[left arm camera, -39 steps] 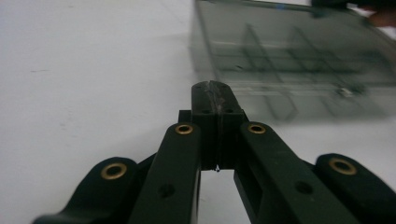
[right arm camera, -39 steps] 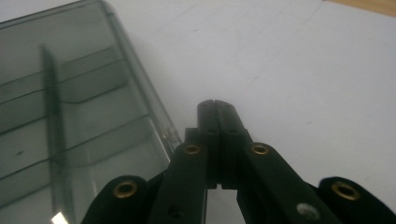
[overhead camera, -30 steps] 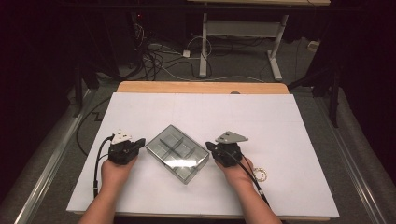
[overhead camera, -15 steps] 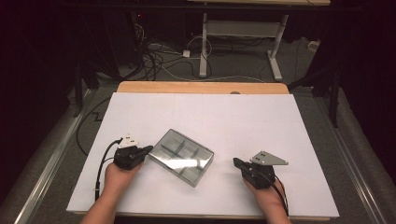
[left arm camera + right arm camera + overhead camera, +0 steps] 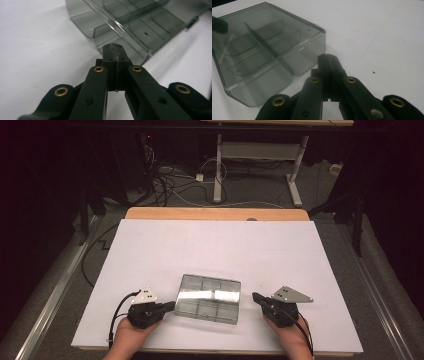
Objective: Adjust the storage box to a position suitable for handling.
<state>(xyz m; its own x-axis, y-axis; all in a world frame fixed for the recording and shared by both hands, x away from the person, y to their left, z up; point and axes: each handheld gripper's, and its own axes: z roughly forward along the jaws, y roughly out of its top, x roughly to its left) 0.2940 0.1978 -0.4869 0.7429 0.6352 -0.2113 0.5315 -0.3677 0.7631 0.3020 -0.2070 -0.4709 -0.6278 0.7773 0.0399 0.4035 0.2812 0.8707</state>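
A smoky clear plastic box (image 5: 207, 298) with inner dividers lies flat on the white sheet (image 5: 215, 250), near the front edge. My left gripper (image 5: 170, 306) is shut, its tip right at the box's left side and seemingly touching it. In the left gripper view the closed jaws (image 5: 115, 48) point at the box (image 5: 140, 27). My right gripper (image 5: 256, 296) is shut and sits a short gap from the box's right side. In the right gripper view its jaws (image 5: 327, 58) are beside a corner of the box (image 5: 262, 50), with the left gripper's tip (image 5: 218, 25) beyond.
A wooden table edge (image 5: 215, 213) shows behind the white sheet. Cables (image 5: 170, 180) and a white desk frame (image 5: 260, 155) stand on the floor beyond. A black cable (image 5: 117, 312) trails from the left gripper.
The box has turned from a diamond pose to nearly square with the table and slid nearer the front. Both grippers moved toward the front, the right one also out to the right.
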